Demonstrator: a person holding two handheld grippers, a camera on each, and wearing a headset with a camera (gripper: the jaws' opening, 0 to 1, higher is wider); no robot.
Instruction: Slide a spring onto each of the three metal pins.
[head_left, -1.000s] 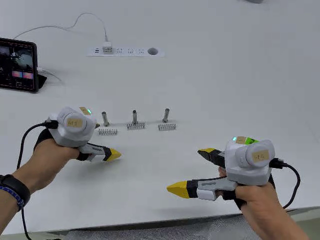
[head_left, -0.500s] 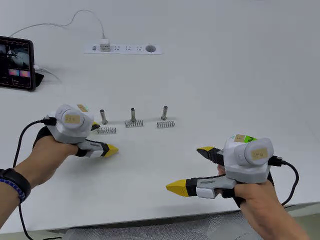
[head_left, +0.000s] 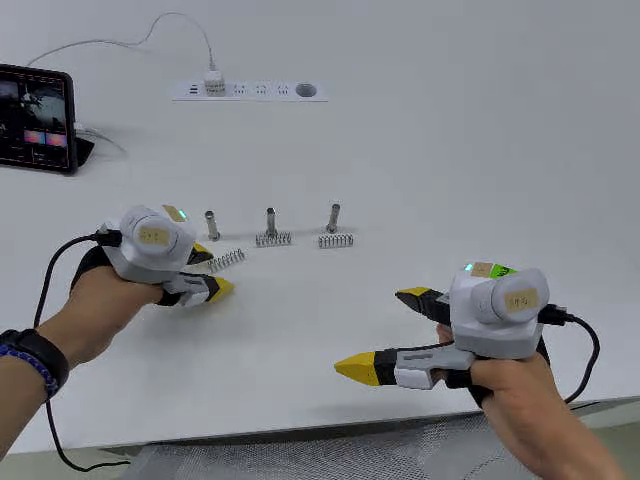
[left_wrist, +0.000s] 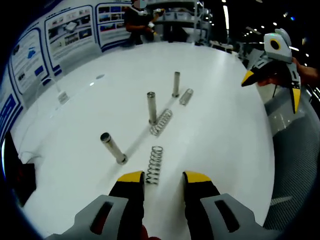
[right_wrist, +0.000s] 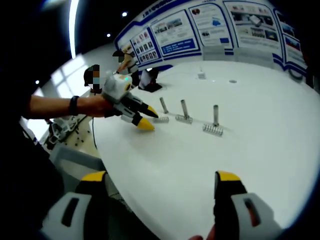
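Jaws of the left tool (left_wrist: 160, 177) are spread, with the near end of one spring (left_wrist: 156, 164) seen between their tips on the worktop (head_left: 450, 180), just beside the nearest pin (left_wrist: 112, 148). The right tool (head_left: 385, 332) is held wide open, well apart

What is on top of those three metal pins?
Nothing: the near pin, middle pin and far pin all stand bare, tops uncovered. A spring lies on the white table beside each; the nearest spring reaches between the open left hand-held gripper's tips.
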